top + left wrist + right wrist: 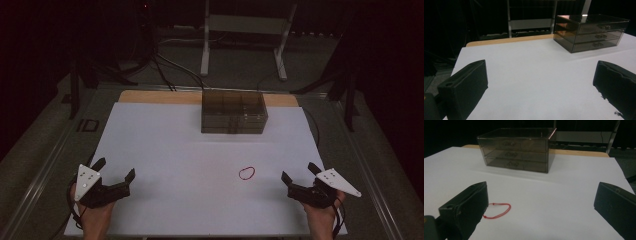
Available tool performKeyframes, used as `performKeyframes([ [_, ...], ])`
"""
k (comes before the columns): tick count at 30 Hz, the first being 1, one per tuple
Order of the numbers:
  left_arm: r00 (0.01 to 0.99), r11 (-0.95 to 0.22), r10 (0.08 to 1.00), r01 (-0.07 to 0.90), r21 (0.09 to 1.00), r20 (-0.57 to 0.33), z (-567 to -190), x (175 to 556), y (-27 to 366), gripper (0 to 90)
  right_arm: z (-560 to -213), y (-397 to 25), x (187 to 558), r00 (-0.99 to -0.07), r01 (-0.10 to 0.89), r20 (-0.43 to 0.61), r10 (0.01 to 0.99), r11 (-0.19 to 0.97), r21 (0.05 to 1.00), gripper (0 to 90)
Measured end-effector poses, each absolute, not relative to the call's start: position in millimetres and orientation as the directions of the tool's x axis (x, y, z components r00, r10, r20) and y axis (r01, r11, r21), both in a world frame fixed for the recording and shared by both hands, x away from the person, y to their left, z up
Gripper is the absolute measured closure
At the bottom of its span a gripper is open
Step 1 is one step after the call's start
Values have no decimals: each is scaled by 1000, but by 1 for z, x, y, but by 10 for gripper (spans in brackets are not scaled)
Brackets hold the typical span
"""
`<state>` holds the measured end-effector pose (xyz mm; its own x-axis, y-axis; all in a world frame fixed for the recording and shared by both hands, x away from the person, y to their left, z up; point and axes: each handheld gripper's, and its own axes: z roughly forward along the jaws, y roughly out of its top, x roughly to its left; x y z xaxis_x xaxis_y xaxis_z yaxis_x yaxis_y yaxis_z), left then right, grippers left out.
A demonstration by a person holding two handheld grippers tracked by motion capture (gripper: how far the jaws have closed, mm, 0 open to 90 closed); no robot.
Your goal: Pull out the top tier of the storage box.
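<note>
Fingers spread wide on both my left gripper (116, 168) and right gripper (298, 171), nothing held: red string loop (246, 173) untouched, drawer box's (233, 112) 3 drawers shut.

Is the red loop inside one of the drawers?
No, the red loop lies on the white table, apart from the drawer box and nearer the right hand-held gripper.

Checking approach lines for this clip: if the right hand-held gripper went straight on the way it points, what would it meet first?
Probably the smoky transparent three-drawer box, which sits ahead between the open jaws of the right hand-held gripper. The thin red string loop lies off beside one jaw.
</note>
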<state>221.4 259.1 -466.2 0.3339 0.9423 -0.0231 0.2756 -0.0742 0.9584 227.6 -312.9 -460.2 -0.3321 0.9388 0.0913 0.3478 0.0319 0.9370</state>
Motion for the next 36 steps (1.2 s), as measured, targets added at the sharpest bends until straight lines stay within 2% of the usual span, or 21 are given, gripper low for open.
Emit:
performKeyframes([
  [36, 354, -71, 934, 288, 955, -37, -469, 223, 253, 11, -442, -286, 255, -325, 313, 78, 943, 29, 949, 0],
])
